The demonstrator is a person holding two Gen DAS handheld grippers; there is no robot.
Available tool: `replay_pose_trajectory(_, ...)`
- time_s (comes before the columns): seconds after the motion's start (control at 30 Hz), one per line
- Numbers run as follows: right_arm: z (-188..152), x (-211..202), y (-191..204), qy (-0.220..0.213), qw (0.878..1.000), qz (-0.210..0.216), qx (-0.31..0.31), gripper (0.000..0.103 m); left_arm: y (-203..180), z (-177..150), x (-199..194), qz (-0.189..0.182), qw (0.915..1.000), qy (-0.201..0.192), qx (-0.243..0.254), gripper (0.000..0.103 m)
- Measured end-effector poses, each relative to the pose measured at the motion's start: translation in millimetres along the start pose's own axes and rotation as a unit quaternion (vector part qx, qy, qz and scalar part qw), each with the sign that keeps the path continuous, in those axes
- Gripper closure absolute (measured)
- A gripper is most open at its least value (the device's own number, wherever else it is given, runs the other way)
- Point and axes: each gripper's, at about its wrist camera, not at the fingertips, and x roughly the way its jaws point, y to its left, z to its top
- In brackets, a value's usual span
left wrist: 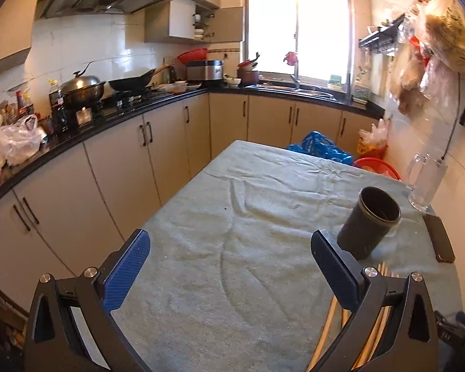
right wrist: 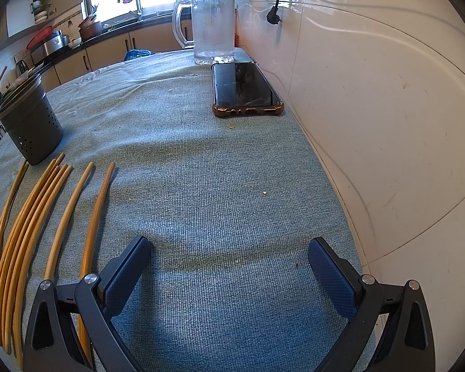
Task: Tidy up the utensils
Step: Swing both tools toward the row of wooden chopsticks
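Several wooden chopsticks (right wrist: 31, 217) lie side by side on the grey-blue tablecloth (right wrist: 201, 186), left of my right gripper (right wrist: 229, 257). Just beyond their far tips stands a dark perforated utensil holder (right wrist: 31, 124), upright and seemingly empty. My right gripper is open over bare cloth with nothing between its fingers. In the left wrist view the holder (left wrist: 369, 220) stands just past the right finger of my left gripper (left wrist: 229, 251), which is open and holds nothing. The chopsticks (left wrist: 378, 319) show partly behind that right finger.
A phone in a brown case (right wrist: 245, 88) lies by the tiled wall (right wrist: 372, 108), with a clear glass pitcher (right wrist: 212, 24) behind it. A kitchen counter (left wrist: 108, 117) with pots runs along the left. A blue bag (left wrist: 319, 145) and a red basin (left wrist: 378, 167) sit beyond the table's far edge.
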Motion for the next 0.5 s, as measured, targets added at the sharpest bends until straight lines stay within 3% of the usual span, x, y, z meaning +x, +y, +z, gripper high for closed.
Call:
replay_pose_trajectory(0.3, 0, 0, 0, 0.0, 1.0, 0.0, 0.0, 0.0, 4, -12, -15, -0.068, 0.9976, -0.002, 0.008, 0.0)
replay_pose_trajectory(0.5, 0, 0, 0, 0.0, 1.0, 0.0, 0.001, 0.0, 2, -22, -25, -0.051, 0.9973, 0.007, 0.053, 0.0)
